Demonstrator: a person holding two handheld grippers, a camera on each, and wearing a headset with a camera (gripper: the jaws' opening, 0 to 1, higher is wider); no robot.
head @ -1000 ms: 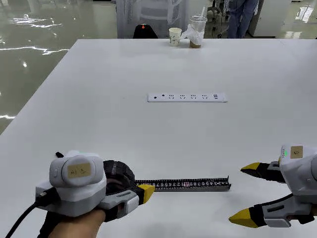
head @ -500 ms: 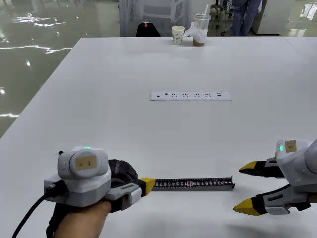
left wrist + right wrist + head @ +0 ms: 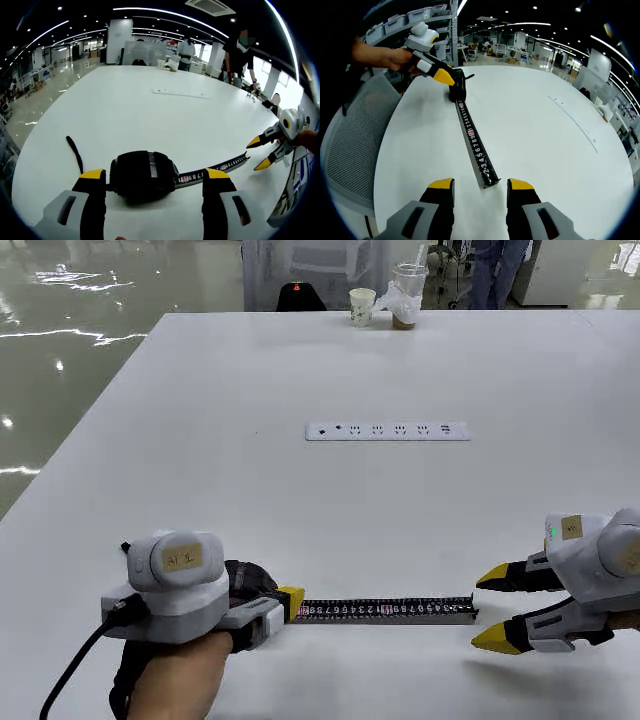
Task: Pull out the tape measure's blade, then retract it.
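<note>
A black tape measure case [image 3: 250,585] [image 3: 145,172] rests on the white table [image 3: 250,440] at the near left. Its black blade [image 3: 385,609] [image 3: 475,145] lies flat, drawn out to the right. My left gripper [image 3: 154,175] [image 3: 272,592] brackets the case with its yellow-tipped jaws, and a small gap shows on one side, so it is open. My right gripper [image 3: 489,608] [image 3: 480,184] is open, one jaw on each side of the blade's end hook [image 3: 491,182] without touching it.
A white power strip [image 3: 388,431] lies mid-table. A paper cup [image 3: 361,306] and a plastic cup [image 3: 405,300] stand at the far edge. The case's black strap [image 3: 75,152] trails left. A grey mesh chair [image 3: 355,145] sits beside the table, and people [image 3: 187,50] stand beyond it.
My right gripper has come closer to the blade's end and its jaws stand nearer together. The blade's length looks the same. The left gripper stays at the case.
</note>
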